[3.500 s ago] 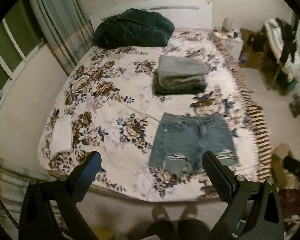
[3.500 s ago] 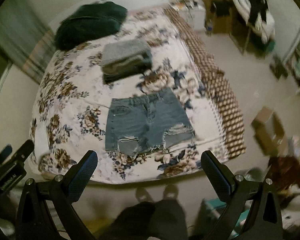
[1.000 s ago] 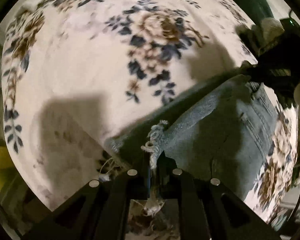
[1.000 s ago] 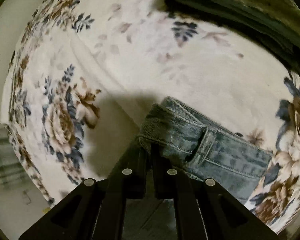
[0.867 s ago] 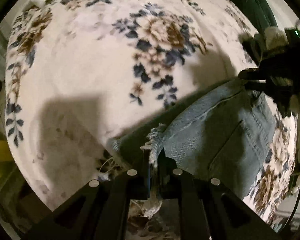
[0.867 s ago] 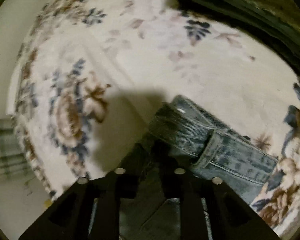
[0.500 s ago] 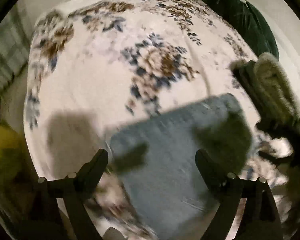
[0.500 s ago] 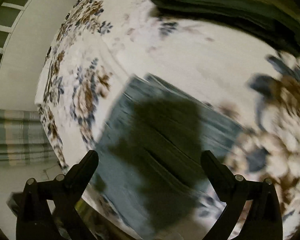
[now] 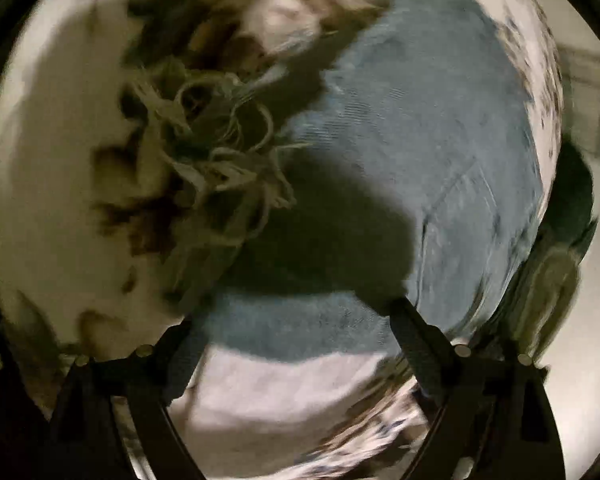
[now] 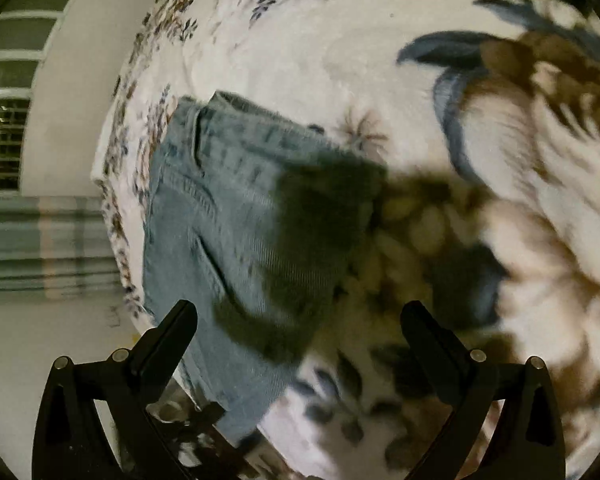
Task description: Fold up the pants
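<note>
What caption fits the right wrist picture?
Open right hand-held gripper hovering over folded denim shorts on a floral bedspread.

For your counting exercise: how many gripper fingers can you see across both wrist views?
4. Two in the left wrist view, one finger low left, one low right, over the denim shorts. Two in the right wrist view and. None hidden.
</note>
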A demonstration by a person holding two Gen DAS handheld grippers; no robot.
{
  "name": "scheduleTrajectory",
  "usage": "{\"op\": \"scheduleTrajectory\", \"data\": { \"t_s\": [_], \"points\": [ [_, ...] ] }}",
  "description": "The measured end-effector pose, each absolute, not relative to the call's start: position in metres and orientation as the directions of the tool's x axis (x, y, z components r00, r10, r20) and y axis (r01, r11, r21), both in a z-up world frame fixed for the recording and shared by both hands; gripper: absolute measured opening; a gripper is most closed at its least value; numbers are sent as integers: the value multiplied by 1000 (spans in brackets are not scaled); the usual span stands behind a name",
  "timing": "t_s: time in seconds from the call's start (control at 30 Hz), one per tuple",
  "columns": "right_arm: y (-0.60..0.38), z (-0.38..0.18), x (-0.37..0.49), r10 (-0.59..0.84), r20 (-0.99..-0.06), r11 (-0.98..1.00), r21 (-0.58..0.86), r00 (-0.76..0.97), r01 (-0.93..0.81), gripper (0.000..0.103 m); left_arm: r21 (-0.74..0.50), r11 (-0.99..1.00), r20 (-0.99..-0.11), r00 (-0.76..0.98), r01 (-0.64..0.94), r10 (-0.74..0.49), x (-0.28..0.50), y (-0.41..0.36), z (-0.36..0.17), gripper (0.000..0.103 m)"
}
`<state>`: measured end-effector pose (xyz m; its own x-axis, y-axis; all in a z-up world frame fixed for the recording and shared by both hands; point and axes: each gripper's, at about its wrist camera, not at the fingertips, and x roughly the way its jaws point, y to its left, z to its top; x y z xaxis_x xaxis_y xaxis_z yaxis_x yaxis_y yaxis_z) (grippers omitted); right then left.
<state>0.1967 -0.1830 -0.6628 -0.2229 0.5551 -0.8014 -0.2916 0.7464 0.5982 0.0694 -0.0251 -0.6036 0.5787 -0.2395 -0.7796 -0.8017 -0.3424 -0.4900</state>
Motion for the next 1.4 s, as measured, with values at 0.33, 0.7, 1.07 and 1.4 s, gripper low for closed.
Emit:
{"op": "scheduleTrajectory", "data": {
  "t_s": [0.33,0.7,1.07,1.4],
  "points": [
    [-173,-676,206,643,-759,734,649,-104,-199,38,-493,-431,-798,590,-756,-122,61,3,-595,31],
    [-198,-632,135,674,-736,718,674,-67,-173,24,-616,-143,-759,633,-774,-156,45,49,-550,26],
    [-223,-681,76,679,-722,700,691,-129,-180,49,-684,-130,-699,696,-718,-163,32,61,-633,46],
    [-195,-701,79,742,-653,632,757,-156,-166,71,-731,-277,-660,749,-623,57,42,55,-627,70]
  ]
}}
